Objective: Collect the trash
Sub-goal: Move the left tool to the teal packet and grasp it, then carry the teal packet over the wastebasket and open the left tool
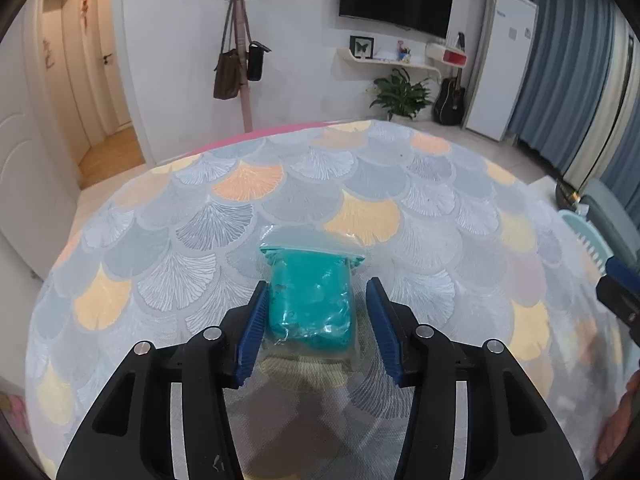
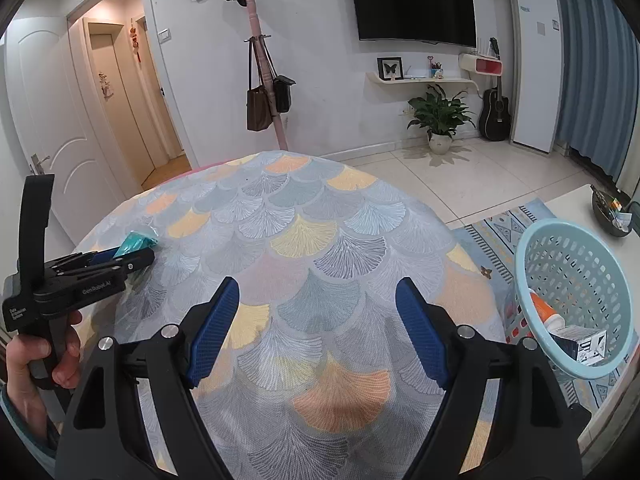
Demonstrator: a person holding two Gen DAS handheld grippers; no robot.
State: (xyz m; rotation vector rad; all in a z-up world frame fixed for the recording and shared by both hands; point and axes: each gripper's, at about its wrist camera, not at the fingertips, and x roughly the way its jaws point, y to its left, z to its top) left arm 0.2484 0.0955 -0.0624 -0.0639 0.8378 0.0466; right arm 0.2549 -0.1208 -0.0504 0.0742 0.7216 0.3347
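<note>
A clear plastic bag stuffed with teal material (image 1: 310, 300) lies on the table under a fan-patterned cloth (image 1: 248, 208). My left gripper (image 1: 318, 282) straddles the bag. Its left blue pad sits against the bag's side, while a small gap shows between the bag and the right pad. From the right wrist view, the left gripper (image 2: 134, 258) reaches in from the left in a person's hand, with the teal bag (image 2: 138, 242) at its tips. My right gripper (image 2: 317, 280) hovers open over bare cloth with nothing between its fingers.
A light blue perforated basket (image 2: 532, 240) stands off the table's right edge, with an orange-and-white tube (image 2: 546, 312) and a small carton (image 2: 580, 342) inside. A patterned rug (image 2: 500, 224) lies beneath it. A dark bowl (image 2: 608, 216) rests on a white surface at the far right.
</note>
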